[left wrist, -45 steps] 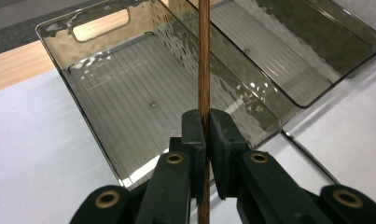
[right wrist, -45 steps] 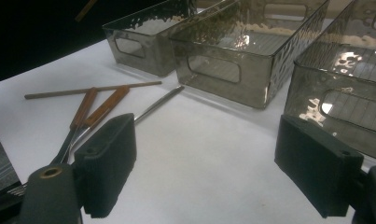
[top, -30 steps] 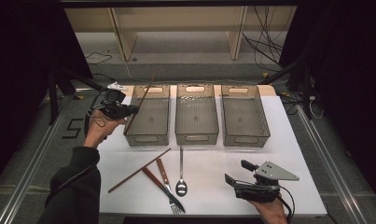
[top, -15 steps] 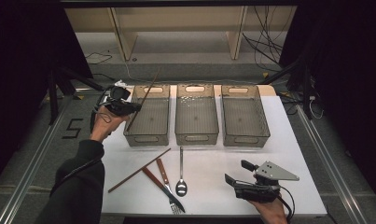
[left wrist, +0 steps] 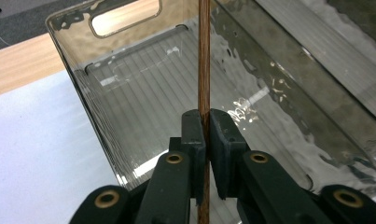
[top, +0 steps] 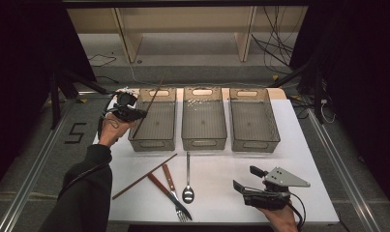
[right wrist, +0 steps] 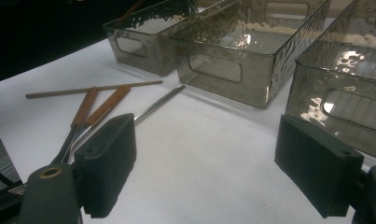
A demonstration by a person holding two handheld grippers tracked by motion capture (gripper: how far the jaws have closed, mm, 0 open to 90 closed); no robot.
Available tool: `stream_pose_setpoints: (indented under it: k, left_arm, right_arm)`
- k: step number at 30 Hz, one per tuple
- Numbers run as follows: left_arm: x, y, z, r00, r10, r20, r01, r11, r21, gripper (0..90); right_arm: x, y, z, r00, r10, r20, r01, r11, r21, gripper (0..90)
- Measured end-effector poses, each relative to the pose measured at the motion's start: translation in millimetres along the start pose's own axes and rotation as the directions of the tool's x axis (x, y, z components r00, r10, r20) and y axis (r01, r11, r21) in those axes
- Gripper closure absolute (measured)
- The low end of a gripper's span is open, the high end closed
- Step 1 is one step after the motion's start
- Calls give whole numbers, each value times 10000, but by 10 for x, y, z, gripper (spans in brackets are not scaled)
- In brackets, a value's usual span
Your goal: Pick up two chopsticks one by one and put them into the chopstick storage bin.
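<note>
Over the leftmost bin at the table's far edge, a wooden chopstick is clamped in the left hand-held gripper, while the right hand-held gripper is held apart.

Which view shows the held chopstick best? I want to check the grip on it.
The left gripper view: the chopstick stands clamped between the left gripper's fingers over the left bin. The high view shows it small and thin, slanting over that bin. The right gripper view catches a brown tip at the far bin, too little to judge.
</note>
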State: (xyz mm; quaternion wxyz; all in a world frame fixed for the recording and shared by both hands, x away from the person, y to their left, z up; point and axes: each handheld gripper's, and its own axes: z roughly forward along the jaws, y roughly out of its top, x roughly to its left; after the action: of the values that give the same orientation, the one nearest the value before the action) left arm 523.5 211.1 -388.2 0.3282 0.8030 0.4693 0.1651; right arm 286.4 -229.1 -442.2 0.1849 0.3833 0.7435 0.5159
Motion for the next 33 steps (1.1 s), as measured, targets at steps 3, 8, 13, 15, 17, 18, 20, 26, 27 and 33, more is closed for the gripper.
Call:
stream_pose_setpoints:
  k: [3,8,13,15,17,18,20,26,27,33]
  left_arm:
    - [0,-3,19,10000,-1,-29,1,10000,52,841]
    - [6,-10,42,9999,-61,-144,62,10000,61,838]
    - [16,-28,85,9993,-278,-242,282,9995,170,827]
    - [15,-30,102,9986,-411,-347,420,9988,259,737]
    - [17,-35,105,9982,-462,-382,471,9986,240,691]
    - [16,-34,100,9978,-533,-403,542,9983,219,671]
    - [8,-23,76,9969,-660,-426,670,9975,215,573]
    - [-77,-16,-90,9981,-620,52,620,9981,-45,405]
    - [-97,-21,-122,9983,-573,98,574,9983,-69,377]
    - [-209,-79,-285,9990,-236,378,241,9996,-128,274]
  right_arm:
    - [-2,0,-3,10000,15,3,-15,10000,-11,213]
    - [-3,0,-5,10000,9,-8,-9,10000,-4,213]
    - [-2,0,-5,10000,12,-7,-12,10000,-2,213]
    - [-2,0,-5,10000,12,-9,-12,10000,-3,213]
    - [-3,-1,-4,10000,9,-3,-9,10000,-5,213]
    - [-3,0,-5,10000,8,-9,-8,10000,0,213]
    - [-3,0,-6,10000,16,-8,-16,10000,-3,213]
    - [-2,0,-4,10000,11,4,-11,10000,-5,213]
    - [-1,0,-3,10000,10,3,-10,10000,-8,213]
    - [-1,0,-2,10000,3,19,-3,10000,-4,213]
